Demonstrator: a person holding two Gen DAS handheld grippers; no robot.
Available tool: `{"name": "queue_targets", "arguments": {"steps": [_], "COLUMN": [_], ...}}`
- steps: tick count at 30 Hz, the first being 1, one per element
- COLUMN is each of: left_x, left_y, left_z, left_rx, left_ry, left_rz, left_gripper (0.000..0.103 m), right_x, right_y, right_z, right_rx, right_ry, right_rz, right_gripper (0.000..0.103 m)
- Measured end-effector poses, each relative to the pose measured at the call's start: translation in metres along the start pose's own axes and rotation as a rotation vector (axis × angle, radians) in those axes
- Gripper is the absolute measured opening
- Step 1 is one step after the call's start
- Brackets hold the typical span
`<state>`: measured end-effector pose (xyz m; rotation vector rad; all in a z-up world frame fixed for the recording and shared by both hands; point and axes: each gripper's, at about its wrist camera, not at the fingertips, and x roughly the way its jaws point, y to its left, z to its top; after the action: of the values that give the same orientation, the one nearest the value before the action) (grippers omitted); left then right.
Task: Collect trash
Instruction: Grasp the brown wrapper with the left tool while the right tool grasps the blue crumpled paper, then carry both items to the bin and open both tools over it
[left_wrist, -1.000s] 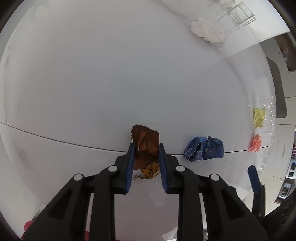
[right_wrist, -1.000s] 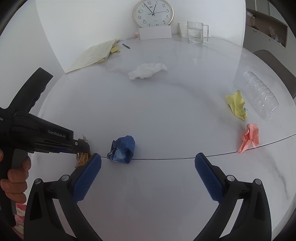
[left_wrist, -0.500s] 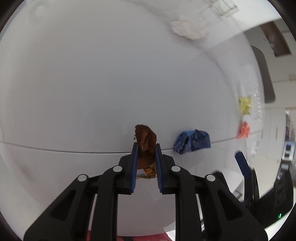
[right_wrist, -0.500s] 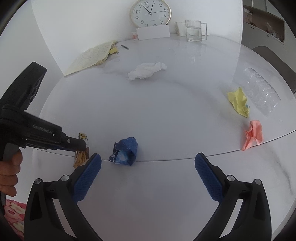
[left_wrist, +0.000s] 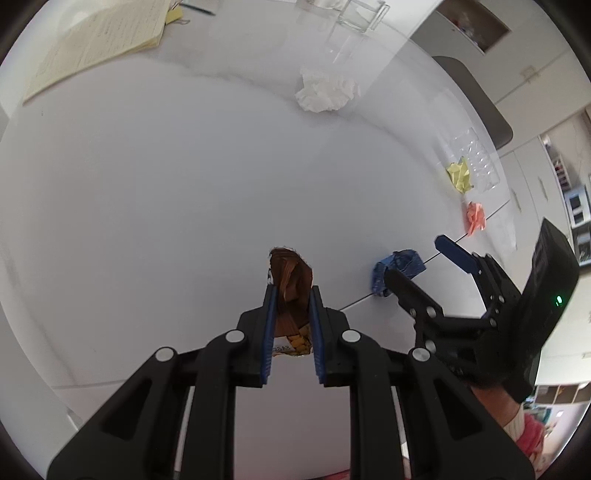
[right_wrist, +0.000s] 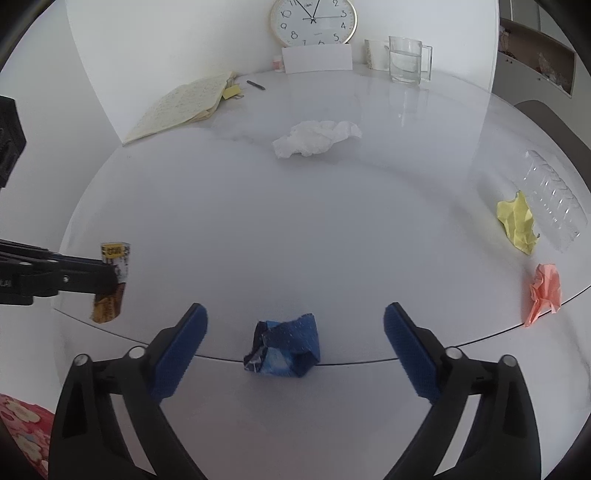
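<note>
The left gripper is clamped tight on a crumpled brown snack wrapper, its blue pads pressing both sides, and the wrapper hangs clear above the white counter; in the right wrist view the same wrapper dangles from the gripper's tip at the left edge of the picture. The right gripper points down at a crushed blue wrapper that lies on the dark seam crossing the counter; its jaws are closing from wide apart, the wrapper sits between them, and neither pad touches it. From the left wrist view the right gripper reaches in from the right, one finger in front of the blue wrapper. More trash lies farther off on the counter: a wad of white tissue near the middle, a crumpled yellow paper just beside a clear plastic bottle lying on its side at the right, and a crumpled pink paper near the right edge. At the far side are an open notebook, a pen, a glass mug and a wall clock. A sleeve shows behind the right gripper.
</note>
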<state>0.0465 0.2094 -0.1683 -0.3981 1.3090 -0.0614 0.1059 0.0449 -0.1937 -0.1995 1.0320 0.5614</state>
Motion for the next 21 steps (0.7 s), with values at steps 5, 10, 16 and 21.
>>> {"name": "queue_targets", "arguments": {"steps": [5, 10, 16, 21], "left_x": [0.003, 0.007, 0.011, 0.011], "left_y": [0.004, 0.001, -0.013, -0.03], "left_z": [0.006, 0.011, 0.008, 0.002], "left_rx": [0.034, 0.071, 0.117, 0.174], "left_ry": [0.012, 0.022, 0.029, 0.027], "left_rz": [-0.009, -0.012, -0.014, 0.001], "left_gripper": [0.017, 0.017, 0.017, 0.017], "right_x": [0.01, 0.012, 0.003, -0.007], "right_y": [0.006, 0.0, -0.014, -0.024], "right_z": [-0.003, -0.011, -0.019, -0.023], "right_rx": [-0.003, 0.049, 0.129, 0.181], "right_ry": [0.032, 0.055, 0.04, 0.014], "right_rz": [-0.054, -0.043, -0.006, 0.028], "right_gripper": [0.064, 0.04, 0.033, 0.032]}}
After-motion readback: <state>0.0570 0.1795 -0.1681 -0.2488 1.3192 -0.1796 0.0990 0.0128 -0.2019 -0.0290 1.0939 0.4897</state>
